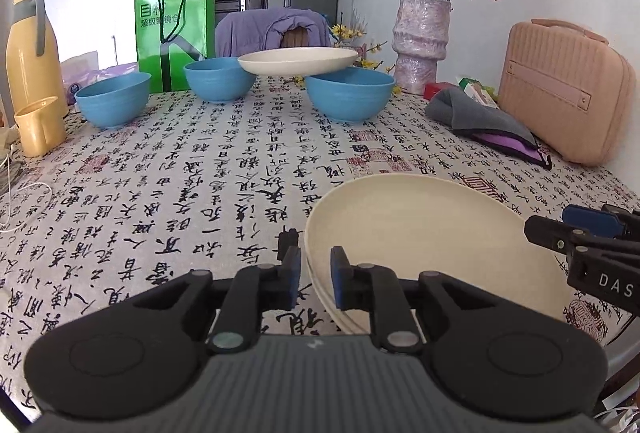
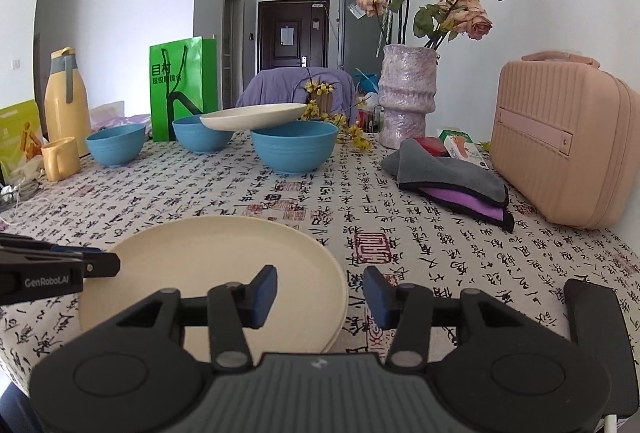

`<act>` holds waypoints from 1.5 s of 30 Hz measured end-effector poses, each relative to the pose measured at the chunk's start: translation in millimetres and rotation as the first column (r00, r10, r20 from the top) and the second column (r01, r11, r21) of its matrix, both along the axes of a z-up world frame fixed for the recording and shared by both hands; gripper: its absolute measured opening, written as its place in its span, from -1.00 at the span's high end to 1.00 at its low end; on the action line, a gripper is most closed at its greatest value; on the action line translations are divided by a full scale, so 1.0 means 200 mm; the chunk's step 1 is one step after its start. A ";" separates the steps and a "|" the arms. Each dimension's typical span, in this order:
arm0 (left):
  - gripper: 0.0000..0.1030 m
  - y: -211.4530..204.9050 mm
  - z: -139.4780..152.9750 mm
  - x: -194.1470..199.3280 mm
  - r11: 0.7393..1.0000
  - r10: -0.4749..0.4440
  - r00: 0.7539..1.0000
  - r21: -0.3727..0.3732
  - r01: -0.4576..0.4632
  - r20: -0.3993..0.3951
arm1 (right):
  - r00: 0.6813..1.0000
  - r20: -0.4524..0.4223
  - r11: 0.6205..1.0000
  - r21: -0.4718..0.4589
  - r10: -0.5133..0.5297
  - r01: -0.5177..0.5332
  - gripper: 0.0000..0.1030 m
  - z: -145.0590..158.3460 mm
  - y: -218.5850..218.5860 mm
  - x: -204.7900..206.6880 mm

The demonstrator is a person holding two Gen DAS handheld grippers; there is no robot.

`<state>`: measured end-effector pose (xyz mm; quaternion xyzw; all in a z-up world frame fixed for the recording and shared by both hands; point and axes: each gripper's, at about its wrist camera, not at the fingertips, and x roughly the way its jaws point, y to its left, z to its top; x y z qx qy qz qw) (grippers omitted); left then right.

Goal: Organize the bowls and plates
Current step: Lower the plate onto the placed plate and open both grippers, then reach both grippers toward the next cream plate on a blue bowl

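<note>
A stack of cream plates point(image 1: 424, 237) lies on the near table; it also shows in the right wrist view point(image 2: 216, 273). My left gripper point(image 1: 316, 279) straddles its left rim with a narrow gap, not clamped. My right gripper point(image 2: 320, 295) is open, its left finger over the stack's right rim. Three blue bowls stand at the back: left point(image 1: 113, 100), middle point(image 1: 218, 79), right point(image 1: 349, 93). Another cream plate point(image 1: 298, 60) rests tilted across the middle and right bowls.
A yellow jug point(image 1: 32, 53) and cup point(image 1: 38, 125) stand at the left, a green bag point(image 1: 174, 29) behind the bowls. A vase with flowers point(image 1: 422, 41), folded cloths point(image 1: 480, 121) and a pink case point(image 1: 564, 89) are at the right.
</note>
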<state>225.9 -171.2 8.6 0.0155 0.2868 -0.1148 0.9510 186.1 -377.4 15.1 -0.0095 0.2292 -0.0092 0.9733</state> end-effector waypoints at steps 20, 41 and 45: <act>-1.00 0.34 0.03 -0.50 1.000 0.012 0.972 0.005 -0.013 0.234 | 0.989 0.128 0.997 -0.013 0.075 -0.074 -0.79 -0.02 0.30 -0.33; -1.00 0.42 0.09 -0.42 0.997 0.073 0.963 -0.035 -0.066 0.260 | 0.982 0.172 0.997 -0.007 0.075 -0.075 -0.88 0.03 0.29 -0.36; -1.00 0.42 0.15 -0.27 0.997 0.072 0.966 -0.041 -0.063 0.249 | 0.984 0.171 0.999 0.022 0.044 -0.048 -0.86 0.09 0.24 -0.23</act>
